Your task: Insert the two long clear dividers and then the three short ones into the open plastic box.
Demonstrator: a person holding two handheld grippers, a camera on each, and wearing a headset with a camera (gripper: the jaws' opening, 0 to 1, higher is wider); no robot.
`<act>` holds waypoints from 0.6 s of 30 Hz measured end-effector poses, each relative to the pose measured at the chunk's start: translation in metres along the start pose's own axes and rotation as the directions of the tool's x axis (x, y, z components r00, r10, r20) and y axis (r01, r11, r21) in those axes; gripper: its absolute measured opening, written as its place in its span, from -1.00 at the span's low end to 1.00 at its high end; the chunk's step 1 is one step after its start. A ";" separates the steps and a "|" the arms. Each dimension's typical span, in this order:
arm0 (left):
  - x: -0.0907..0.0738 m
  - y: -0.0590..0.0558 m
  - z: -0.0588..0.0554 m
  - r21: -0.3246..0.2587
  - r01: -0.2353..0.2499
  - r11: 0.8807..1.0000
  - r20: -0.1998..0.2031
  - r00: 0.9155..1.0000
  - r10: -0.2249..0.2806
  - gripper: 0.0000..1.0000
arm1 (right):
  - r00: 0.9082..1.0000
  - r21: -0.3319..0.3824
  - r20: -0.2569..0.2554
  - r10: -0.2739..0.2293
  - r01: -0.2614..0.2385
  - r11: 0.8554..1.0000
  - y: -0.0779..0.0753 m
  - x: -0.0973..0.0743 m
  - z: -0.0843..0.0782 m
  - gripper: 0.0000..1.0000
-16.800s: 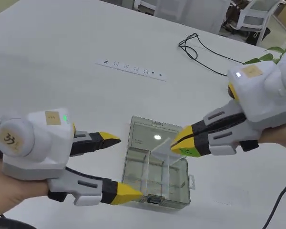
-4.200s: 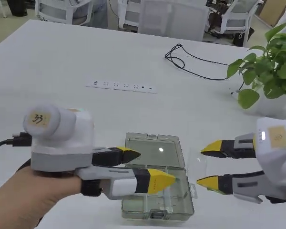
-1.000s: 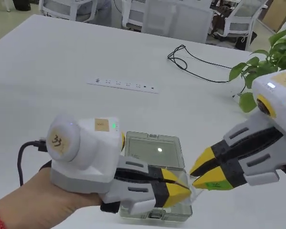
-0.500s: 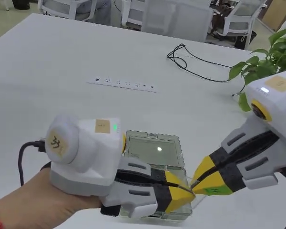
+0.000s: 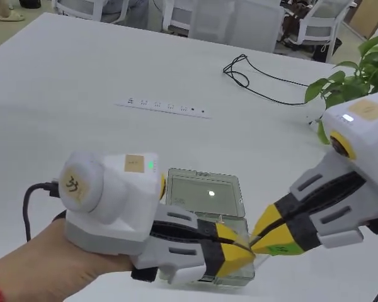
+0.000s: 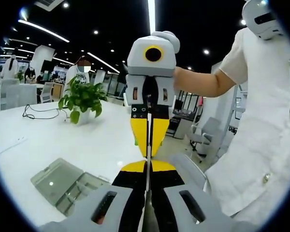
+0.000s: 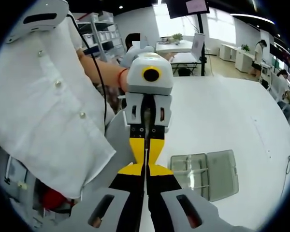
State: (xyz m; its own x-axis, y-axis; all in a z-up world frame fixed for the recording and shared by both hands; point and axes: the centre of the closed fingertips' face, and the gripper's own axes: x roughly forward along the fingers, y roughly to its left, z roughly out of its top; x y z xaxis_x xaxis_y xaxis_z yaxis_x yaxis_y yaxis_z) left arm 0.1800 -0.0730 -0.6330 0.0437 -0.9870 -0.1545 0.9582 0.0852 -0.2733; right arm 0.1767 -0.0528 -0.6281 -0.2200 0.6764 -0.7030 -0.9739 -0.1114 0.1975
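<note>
The open clear plastic box [image 5: 205, 195] lies on the white table, lid flat at the far side, its base partly hidden under the grippers. Just above the base's right end my left gripper [image 5: 234, 253] and right gripper [image 5: 259, 241] meet tip to tip. Both are shut on one thin clear divider [image 6: 148, 158], seen edge-on between the yellow fingertips. In the left gripper view the box [image 6: 63, 182] lies low on the left. In the right gripper view the box [image 7: 205, 174] lies to the right, with dividers standing in it.
A white power strip [image 5: 167, 106] lies beyond the box and a black cable [image 5: 258, 75] coils further back. A potted plant [image 5: 359, 69] stands at the right. Office chairs line the table's far edge. The person's white shirt [image 7: 43, 106] is close behind the grippers.
About four seconds ago both grippers were open and apart. Within the last second the right gripper has come down and left until its tips meet the left gripper's over the box.
</note>
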 end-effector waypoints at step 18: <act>-0.003 0.002 0.000 -0.034 -0.023 0.999 0.025 0.999 0.024 -0.98 | 1.000 -0.018 -0.008 -0.016 0.016 1.000 -0.001 0.004 0.003 -0.94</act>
State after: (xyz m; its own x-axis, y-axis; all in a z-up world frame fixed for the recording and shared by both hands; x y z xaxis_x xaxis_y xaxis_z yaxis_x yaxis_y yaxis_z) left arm 0.1818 -0.0695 -0.6330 0.0735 -0.9878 -0.1372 0.9468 0.1124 -0.3016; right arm 0.1767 -0.0478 -0.6289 -0.2049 0.6718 -0.7118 -0.9781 -0.1139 0.1741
